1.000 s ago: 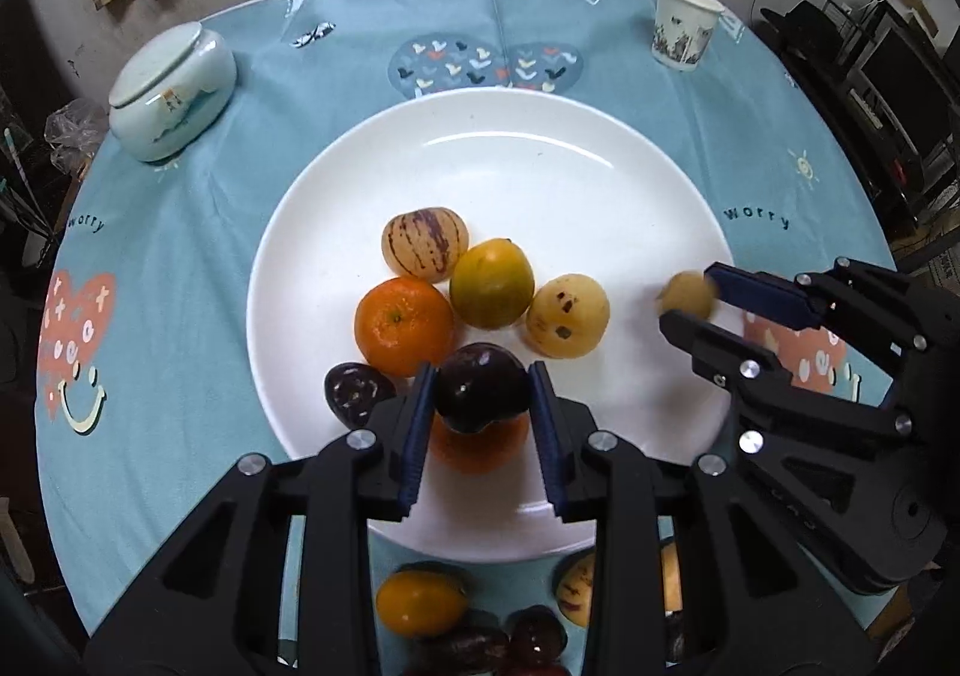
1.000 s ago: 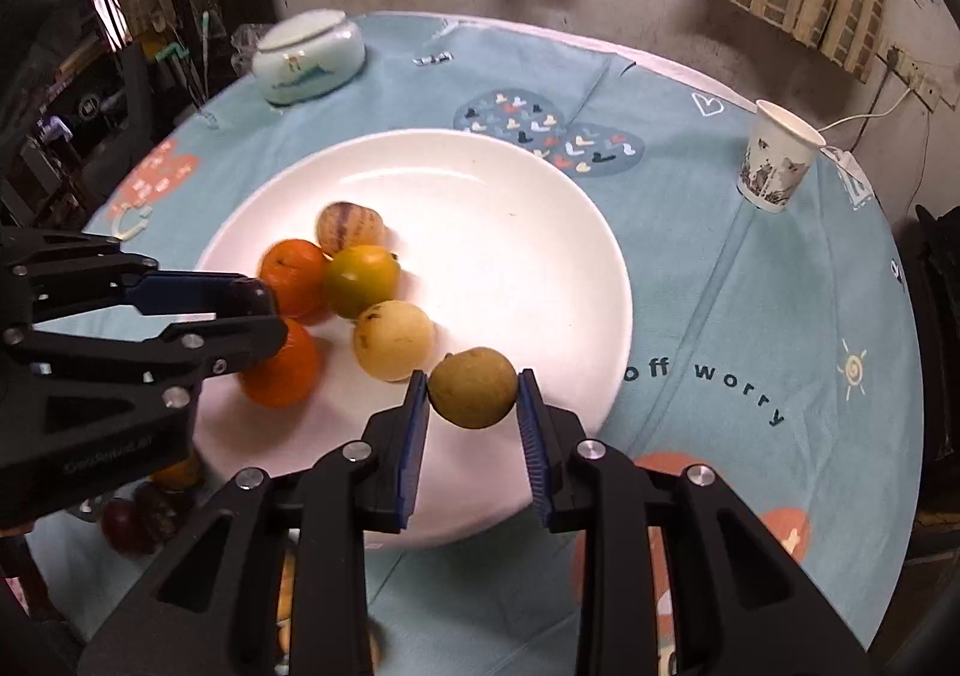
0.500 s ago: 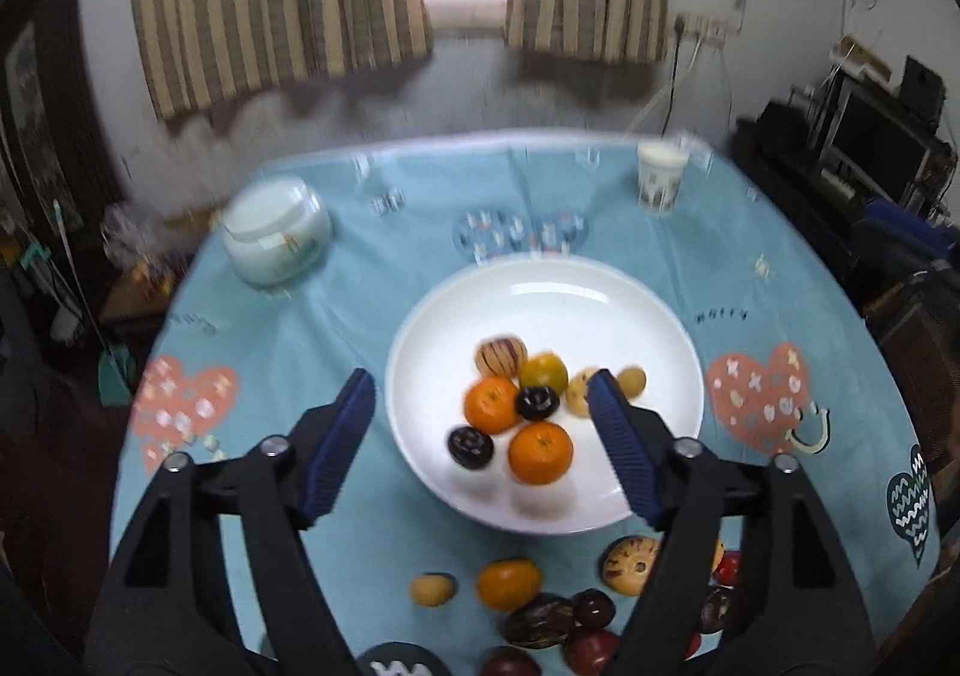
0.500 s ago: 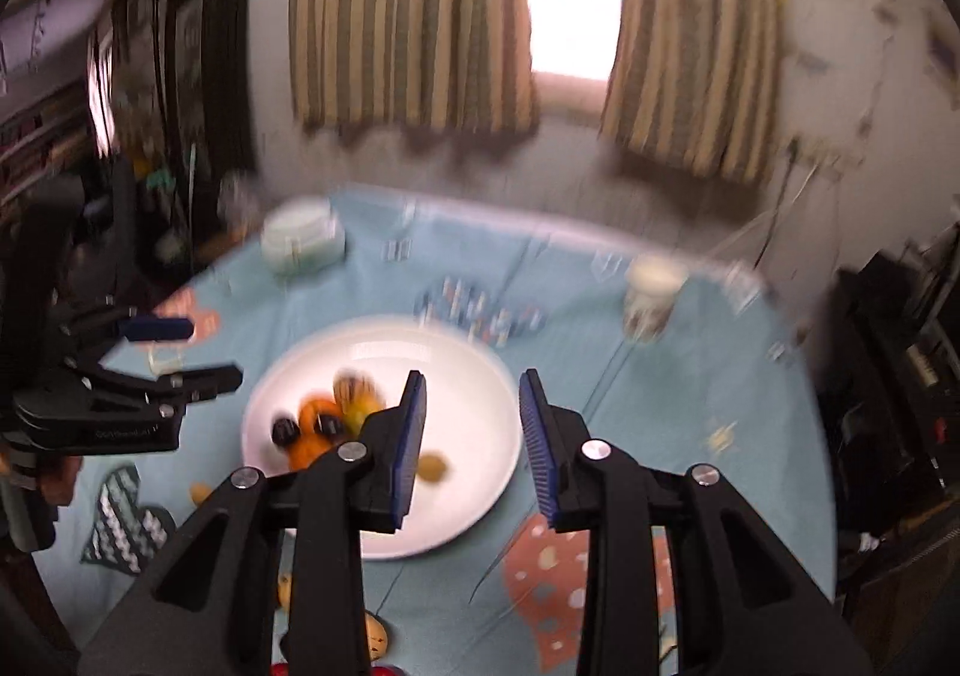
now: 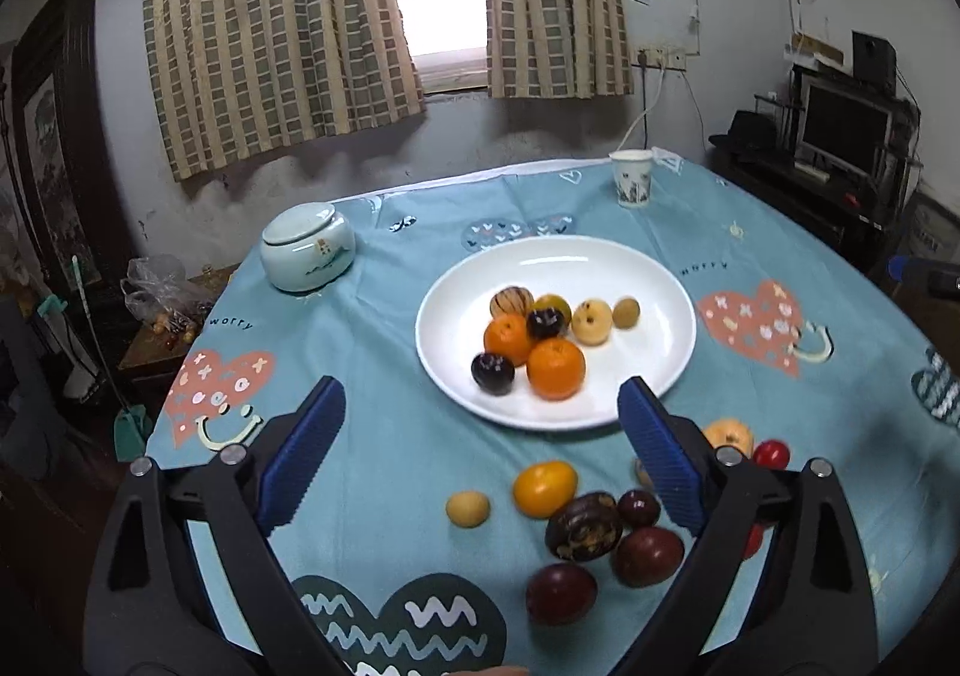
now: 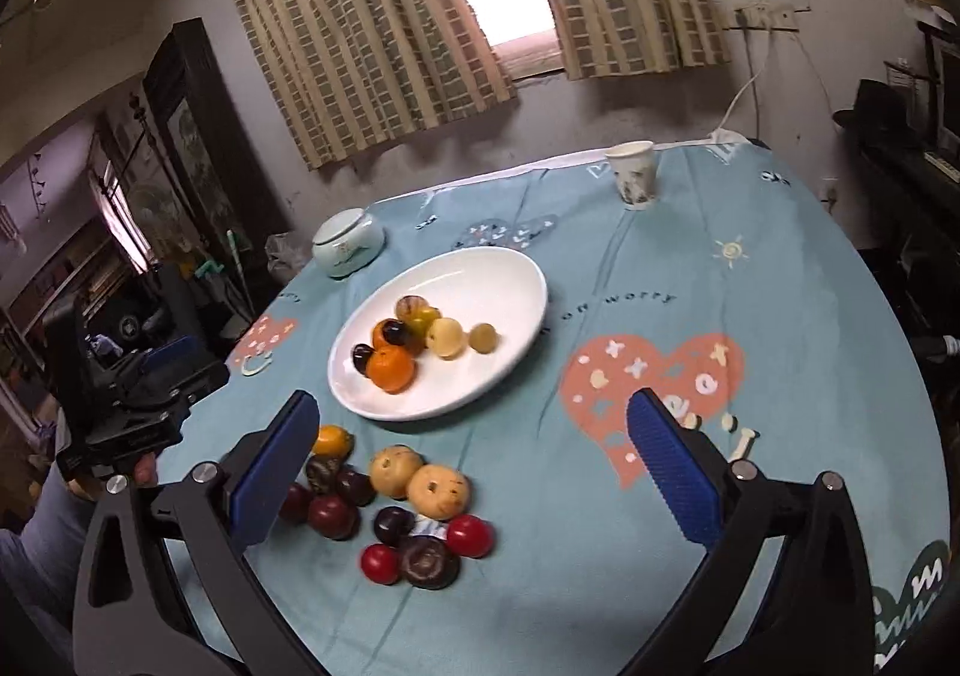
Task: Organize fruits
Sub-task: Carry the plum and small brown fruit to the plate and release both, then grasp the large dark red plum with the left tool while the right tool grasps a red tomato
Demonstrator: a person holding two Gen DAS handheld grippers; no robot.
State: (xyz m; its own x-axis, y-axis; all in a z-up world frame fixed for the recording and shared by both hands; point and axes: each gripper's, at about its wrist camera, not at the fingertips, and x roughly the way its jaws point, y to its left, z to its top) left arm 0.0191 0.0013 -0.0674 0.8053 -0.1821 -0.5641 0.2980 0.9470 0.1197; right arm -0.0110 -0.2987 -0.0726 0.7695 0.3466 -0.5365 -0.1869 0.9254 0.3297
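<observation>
On the cloth-covered bench, loose fruit crowds just before the white plate, so either gripper's empty, still-spreading fingers could knock neighbours rolling.

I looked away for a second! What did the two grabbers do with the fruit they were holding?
Both let go. The left gripper dropped its dark plum onto the white plate; the right gripper left its small tan fruit there too. Both are opening, nothing between the jaws, and have pulled back from the plate. The other plated fruits, the loose pile, the jar and the cup stayed put.
</observation>
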